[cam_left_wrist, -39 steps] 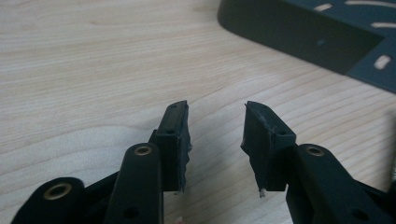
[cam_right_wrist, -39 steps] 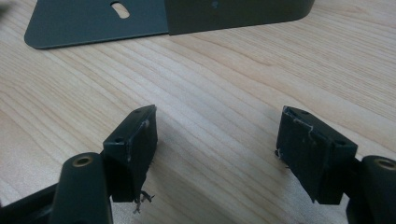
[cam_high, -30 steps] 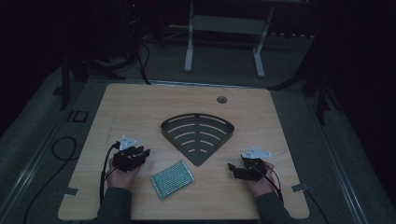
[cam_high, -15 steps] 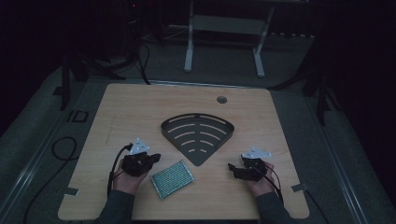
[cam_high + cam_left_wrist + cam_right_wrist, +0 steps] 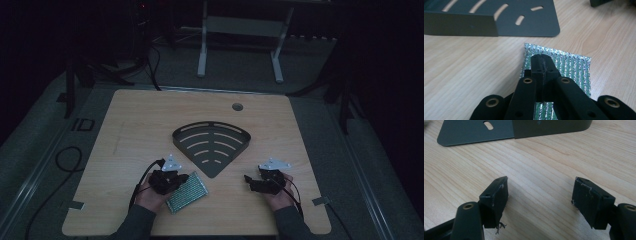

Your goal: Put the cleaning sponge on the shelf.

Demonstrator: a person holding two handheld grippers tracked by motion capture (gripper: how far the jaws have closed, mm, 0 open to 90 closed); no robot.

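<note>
A silver-green foil pouch (image 5: 188,192) (image 5: 571,67) lies flat on the wooden table near its front edge. My left gripper (image 5: 176,180) (image 5: 541,58) hovers over the pouch's left part, its two black pads pressed together with nothing visible between them. Just beyond it lies a dark fan-shaped slotted tray (image 5: 212,145) (image 5: 499,17), also seen in the right gripper view (image 5: 474,131). My right gripper (image 5: 248,181) (image 5: 540,187) rests at the front right, jaws wide open over bare wood, pointing left toward the tray.
The table (image 5: 140,125) has a round cable hole (image 5: 237,106) at the back. Cables trail off its left side. A metal stand (image 5: 240,30) stands on the dark floor behind. A tape strip (image 5: 320,201) marks the front right corner.
My left hand has moved right, from the front left of the table to over the pouch's left edge. The right hand has stayed put.
</note>
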